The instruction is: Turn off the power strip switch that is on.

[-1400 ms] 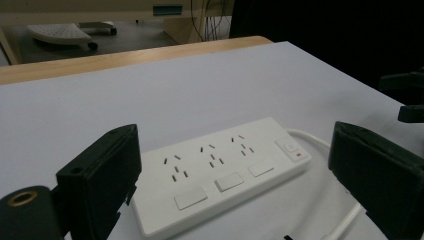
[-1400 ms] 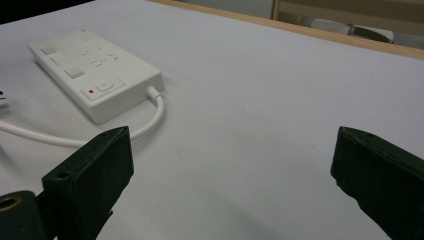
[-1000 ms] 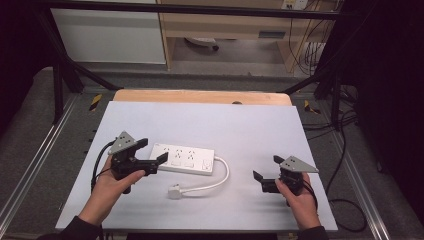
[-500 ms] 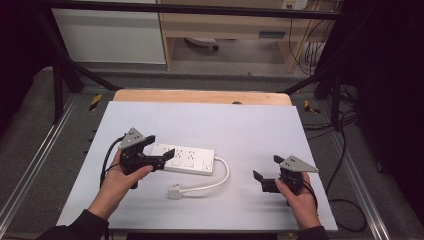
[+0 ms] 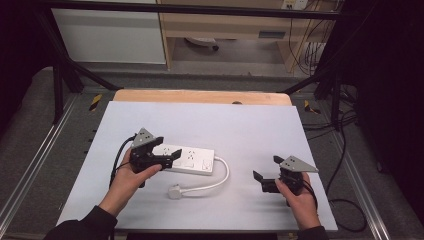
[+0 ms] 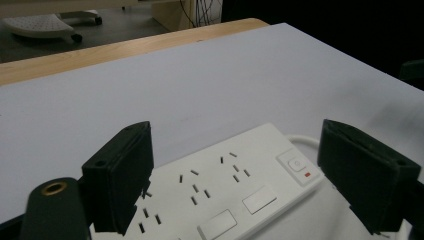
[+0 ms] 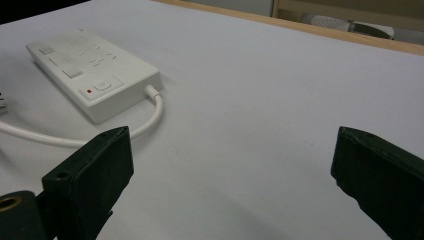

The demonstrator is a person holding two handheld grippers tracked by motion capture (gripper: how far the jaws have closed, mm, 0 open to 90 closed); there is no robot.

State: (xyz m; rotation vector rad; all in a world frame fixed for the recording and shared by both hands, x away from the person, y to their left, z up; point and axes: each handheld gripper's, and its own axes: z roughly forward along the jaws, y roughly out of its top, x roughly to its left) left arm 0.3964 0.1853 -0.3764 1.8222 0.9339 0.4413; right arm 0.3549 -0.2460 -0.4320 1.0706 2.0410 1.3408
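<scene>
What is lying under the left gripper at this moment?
Under the left gripper lies the near end of the white power strip, on the table. Its open jaws have just been closing, with the strip below them, not clamped. The strip's end behind the gripper body is covered.

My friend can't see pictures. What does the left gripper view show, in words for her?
Two black gripper fingers stand wide apart over the near end of a white power strip, not touching it. The strip lies flat on a pale table, its switch with a small red mark toward the right, where a white cord leaves it.
</scene>
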